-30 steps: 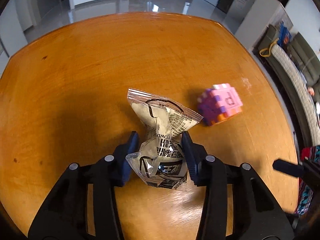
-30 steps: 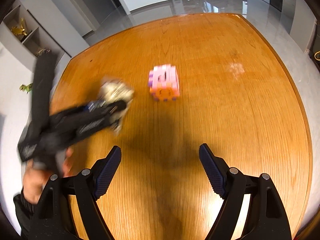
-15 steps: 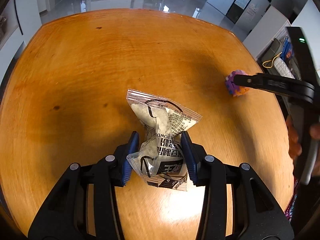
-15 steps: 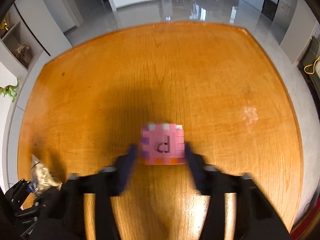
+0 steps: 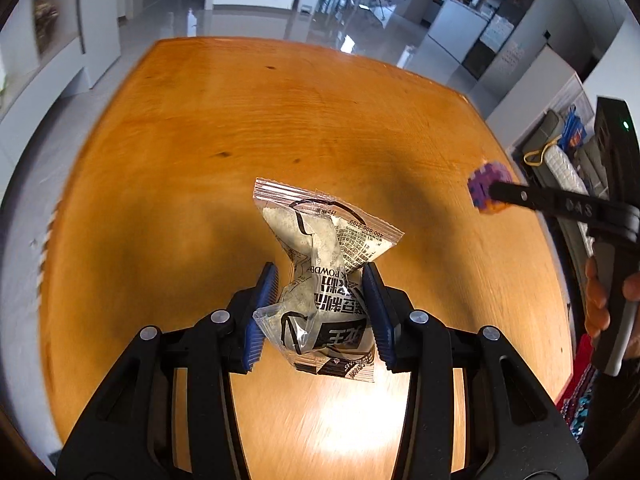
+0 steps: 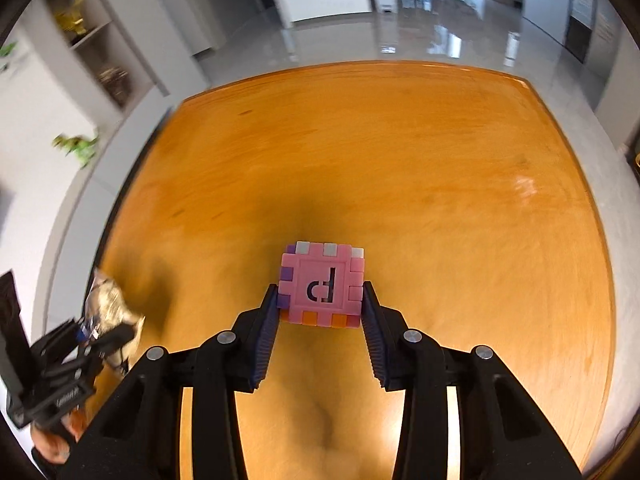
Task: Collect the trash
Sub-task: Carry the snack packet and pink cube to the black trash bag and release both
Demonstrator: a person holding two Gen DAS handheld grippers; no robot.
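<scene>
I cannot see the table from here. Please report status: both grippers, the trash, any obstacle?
Left gripper shut on powder packet. Right gripper just closed on pink foam cube. Wooden table shows no obstacle; no bin in view.

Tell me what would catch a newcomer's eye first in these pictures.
A crinkled clear powder packet pinched in the left gripper above the orange wooden table. Then the pink foam cube with a letter cut-out, clamped in the right gripper above the same table's middle.
</scene>
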